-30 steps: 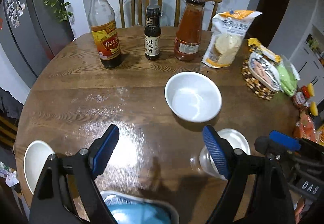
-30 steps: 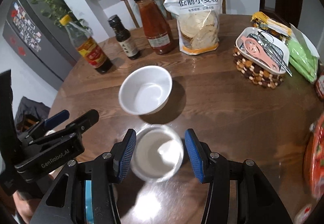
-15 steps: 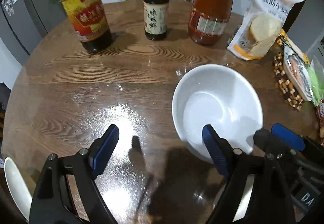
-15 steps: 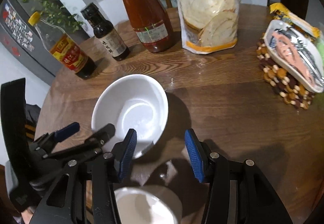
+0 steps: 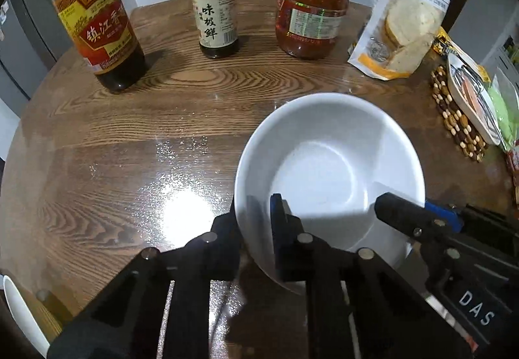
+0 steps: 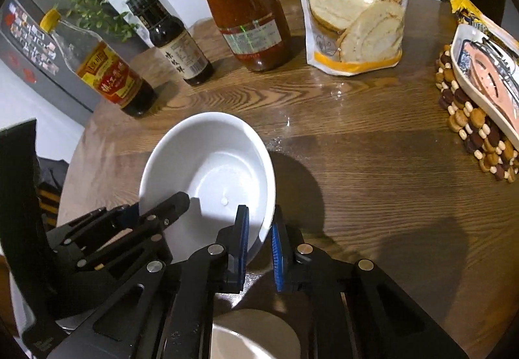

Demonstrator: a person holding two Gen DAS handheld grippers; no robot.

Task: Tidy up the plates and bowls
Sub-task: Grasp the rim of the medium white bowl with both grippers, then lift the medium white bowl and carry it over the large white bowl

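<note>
Currently: bowl (image 5: 327,170) pinched at rim by left gripper (image 5: 256,222) and right gripper (image 6: 259,229); glazed rim may slip, dropping onto table (image 5: 129,144).

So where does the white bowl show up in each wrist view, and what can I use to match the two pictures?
Left wrist view: the white bowl fills the lower centre-right, with the left tool shut on its near-left rim.
Right wrist view: the bowl sits left of centre, with the right tool shut on its near-right rim.
Shared landmark: the red sauce bottle stands behind the bowl in both.
</note>
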